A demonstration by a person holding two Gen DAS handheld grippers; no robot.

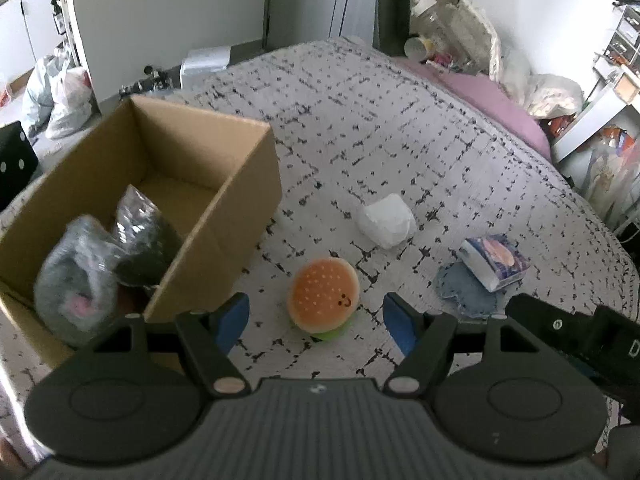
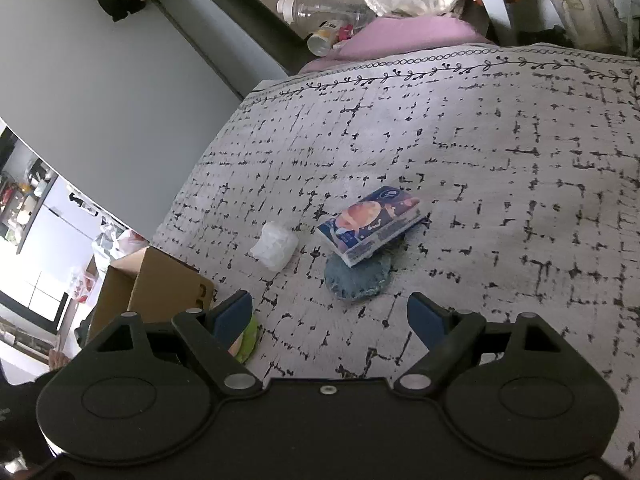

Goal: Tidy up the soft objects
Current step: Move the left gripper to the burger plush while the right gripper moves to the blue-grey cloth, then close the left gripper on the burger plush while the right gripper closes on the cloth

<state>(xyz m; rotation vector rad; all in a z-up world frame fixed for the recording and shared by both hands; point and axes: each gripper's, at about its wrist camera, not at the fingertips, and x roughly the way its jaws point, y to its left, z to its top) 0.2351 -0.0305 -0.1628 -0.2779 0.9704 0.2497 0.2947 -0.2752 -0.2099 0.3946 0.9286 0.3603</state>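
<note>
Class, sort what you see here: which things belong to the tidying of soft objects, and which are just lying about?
Part of the job:
cardboard box
bagged items already inside it
burger plush
white bundle
tissue pack
blue cloth
left gripper
right gripper

Just lying about:
plastic bottle
purple pillow

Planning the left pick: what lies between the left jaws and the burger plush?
Nothing but bare patterned bedspread. In the left wrist view the open left gripper frames the burger plush, with no other object intervening.
</note>
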